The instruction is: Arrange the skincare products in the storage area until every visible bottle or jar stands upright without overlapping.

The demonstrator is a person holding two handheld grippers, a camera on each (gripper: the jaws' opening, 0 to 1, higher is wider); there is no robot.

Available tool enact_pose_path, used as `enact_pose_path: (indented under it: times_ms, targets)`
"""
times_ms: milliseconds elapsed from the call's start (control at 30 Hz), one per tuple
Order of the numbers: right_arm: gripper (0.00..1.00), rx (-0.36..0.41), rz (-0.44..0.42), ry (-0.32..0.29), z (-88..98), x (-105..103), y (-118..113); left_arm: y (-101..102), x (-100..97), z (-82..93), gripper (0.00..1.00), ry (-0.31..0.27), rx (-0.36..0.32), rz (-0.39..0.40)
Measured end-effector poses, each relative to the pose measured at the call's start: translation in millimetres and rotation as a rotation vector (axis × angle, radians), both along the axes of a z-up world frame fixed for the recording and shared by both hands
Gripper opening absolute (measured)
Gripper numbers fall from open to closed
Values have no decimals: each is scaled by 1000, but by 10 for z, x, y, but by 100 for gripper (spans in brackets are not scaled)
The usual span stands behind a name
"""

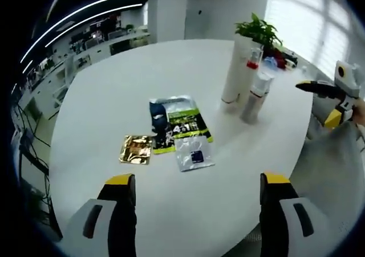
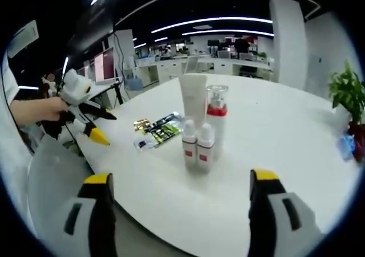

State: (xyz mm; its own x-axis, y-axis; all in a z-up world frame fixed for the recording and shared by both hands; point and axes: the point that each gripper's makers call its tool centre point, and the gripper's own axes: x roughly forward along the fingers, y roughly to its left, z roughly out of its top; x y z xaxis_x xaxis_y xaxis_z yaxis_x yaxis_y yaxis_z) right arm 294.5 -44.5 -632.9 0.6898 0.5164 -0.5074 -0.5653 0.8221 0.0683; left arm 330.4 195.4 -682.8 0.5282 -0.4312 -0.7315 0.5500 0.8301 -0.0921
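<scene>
On the round white table (image 1: 102, 114) stand 4 skincare items in 1 cluster: 1 tall white tube (image 2: 193, 100), 1 clear pump bottle (image 2: 216, 120) with a red band, and 2 small white bottles (image 2: 197, 146) side by side, all upright. Near them lie 3 flat sachets (image 1: 171, 133). The left gripper (image 1: 198, 184) and the right gripper (image 2: 181, 183) are both spread wide, grasping nothing, well apart from the cluster. 1 potted plant (image 1: 260, 30) stands behind.
</scene>
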Motion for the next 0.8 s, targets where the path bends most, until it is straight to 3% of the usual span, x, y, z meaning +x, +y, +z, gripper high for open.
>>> enact_pose_path:
  times_ms: [333,800]
  targets:
    - [99,5,-22,26,-95,-2,-55,-137,104,-261,82,50,56,10]
    - [99,9,-60,45,-153,20,-154,-322,300,-474,65,101,86,23]
